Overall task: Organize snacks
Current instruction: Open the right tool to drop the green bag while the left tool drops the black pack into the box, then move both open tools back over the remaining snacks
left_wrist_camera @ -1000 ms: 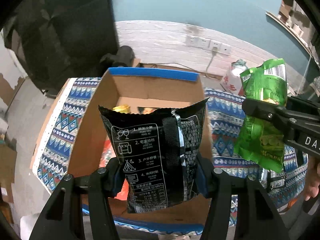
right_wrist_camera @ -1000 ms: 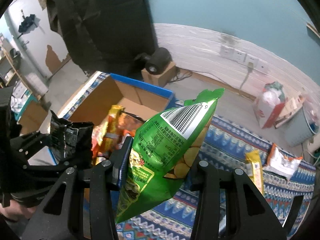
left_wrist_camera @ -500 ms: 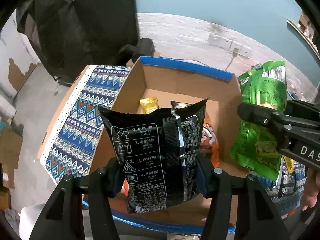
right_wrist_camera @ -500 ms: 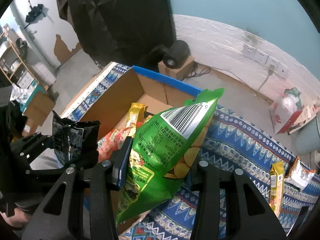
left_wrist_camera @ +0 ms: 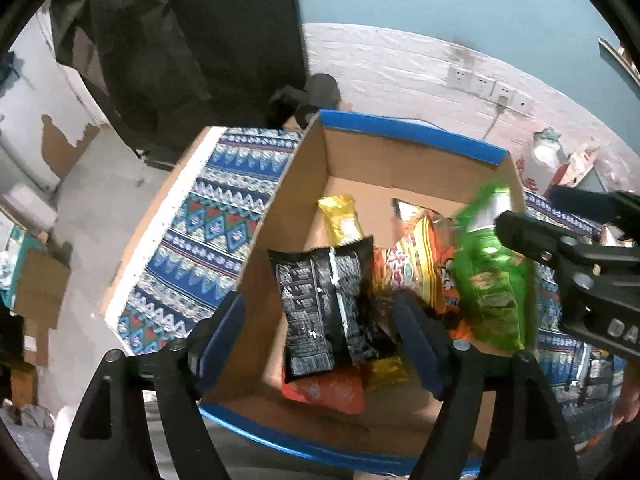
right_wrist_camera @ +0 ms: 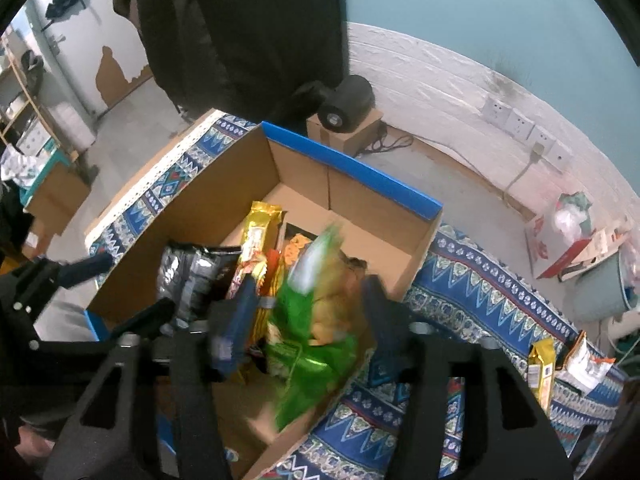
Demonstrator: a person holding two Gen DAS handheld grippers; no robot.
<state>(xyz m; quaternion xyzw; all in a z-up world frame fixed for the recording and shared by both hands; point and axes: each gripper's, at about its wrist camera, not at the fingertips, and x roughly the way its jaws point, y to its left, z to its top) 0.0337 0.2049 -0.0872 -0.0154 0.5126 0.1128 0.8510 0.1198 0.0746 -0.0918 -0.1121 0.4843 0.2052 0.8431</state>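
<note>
A cardboard box with blue rims stands on a patterned cloth and holds several snack bags. My left gripper is open above it; the black bag is free between the jaws, dropping into the box. My right gripper is open over the box's right side; the green bag is blurred and falling between its jaws. Yellow and orange bags lie inside.
More snack packets lie on the cloth to the right. A black cylinder on a small carton stands behind the box. A dark hanging cover and wall sockets lie beyond. The table edge is on the left.
Both grippers have opened. The black bag and the green bag have left the jaws and are dropping into the box. Both grippers have moved further over the box.
</note>
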